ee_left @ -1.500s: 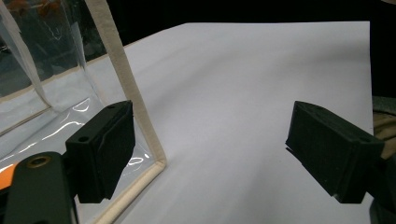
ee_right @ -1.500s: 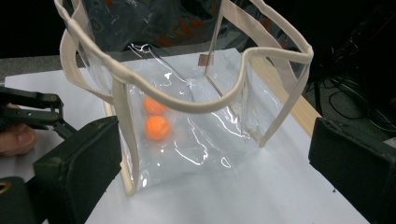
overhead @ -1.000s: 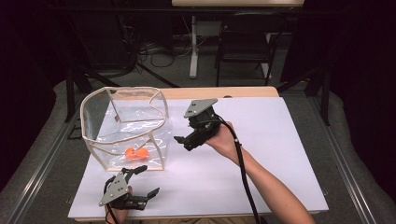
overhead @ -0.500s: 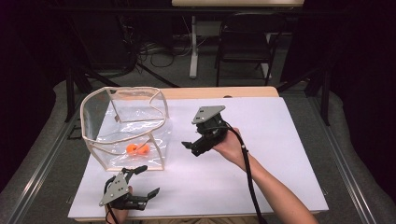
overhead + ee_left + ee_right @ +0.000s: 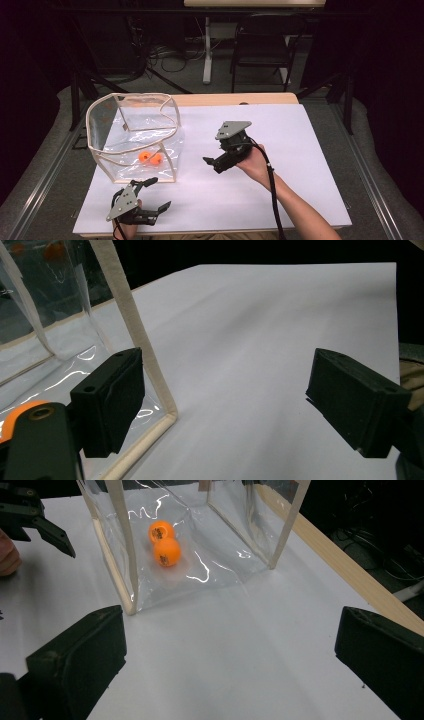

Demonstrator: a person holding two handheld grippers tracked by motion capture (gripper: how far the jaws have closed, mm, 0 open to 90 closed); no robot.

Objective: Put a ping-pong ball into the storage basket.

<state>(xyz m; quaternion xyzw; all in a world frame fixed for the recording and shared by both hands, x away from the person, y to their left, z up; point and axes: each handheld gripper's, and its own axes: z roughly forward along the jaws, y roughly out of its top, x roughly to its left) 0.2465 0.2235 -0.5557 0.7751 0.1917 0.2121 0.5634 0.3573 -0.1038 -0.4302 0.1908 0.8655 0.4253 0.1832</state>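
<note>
Right gripper view: we see our right gripper (image 5: 225, 660) with jaws spread wide and nothing between them, white table sheet (image 5: 240, 645) beneath. Up the frame, just beyond the jaws, stands the clear bag (image 5: 200, 555), tan-trimmed and upright, with two orange balls (image 5: 164, 544) touching each other on its floor.

Left gripper view: our left gripper (image 5: 225, 410) is likewise wide open and empty, its left jaw just beside the bag's near corner trim.

High view: we place the bag at centre left of the frame, left gripper (image 5: 150, 200) below it near the bottom edge, right gripper (image 5: 217, 162) at mid-frame, well apart from the bag.

We judge the balls light, hard, smooth and prone to roll or squirt out; pinch across the middle. The bag's film looks soft and slick, so the stiffer trim offers the better hold.
</note>
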